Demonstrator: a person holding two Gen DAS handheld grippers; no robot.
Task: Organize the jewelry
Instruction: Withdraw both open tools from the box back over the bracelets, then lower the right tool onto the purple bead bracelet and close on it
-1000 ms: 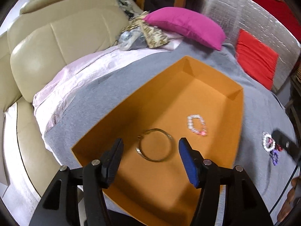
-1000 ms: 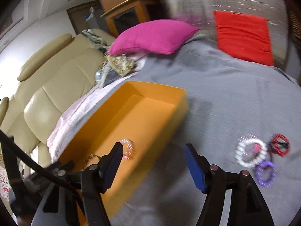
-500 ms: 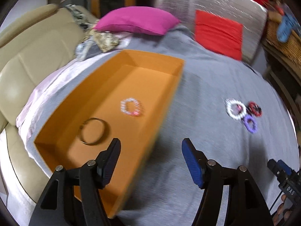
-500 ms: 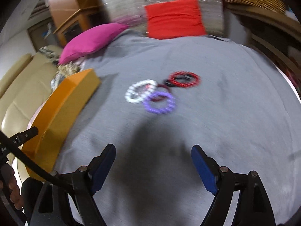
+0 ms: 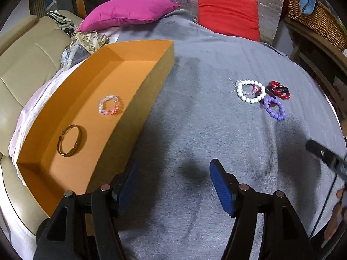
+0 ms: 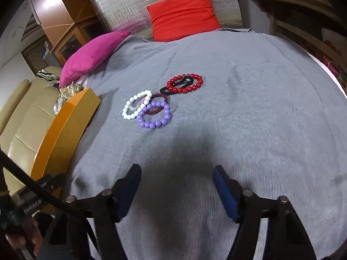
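An orange box (image 5: 151,80) lies on the grey blanket and holds a gold bangle (image 5: 70,140) and a pink bead bracelet (image 5: 109,107). To its right on the blanket lies a cluster: a white bead bracelet (image 6: 135,105), a purple bead bracelet (image 6: 155,114), a dark red ring (image 6: 157,104), a red bead bracelet (image 6: 185,84) and a black hair tie (image 6: 173,88). My left gripper (image 5: 173,173) is open over bare blanket beside the box. My right gripper (image 6: 176,176) hangs short of the cluster, its jaws closing with nothing between them.
A magenta pillow (image 5: 128,13) and a red cushion (image 5: 228,10) sit at the far end of the blanket. A beige sofa (image 5: 23,58) runs along the left. A wicker basket (image 5: 314,10) stands on shelving at the right. The right gripper's body (image 5: 325,153) shows at the left view's edge.
The left gripper swung right, from over the box to the blanket beside it. The right gripper swung right from the box toward the bracelet cluster, and its jaws narrowed.
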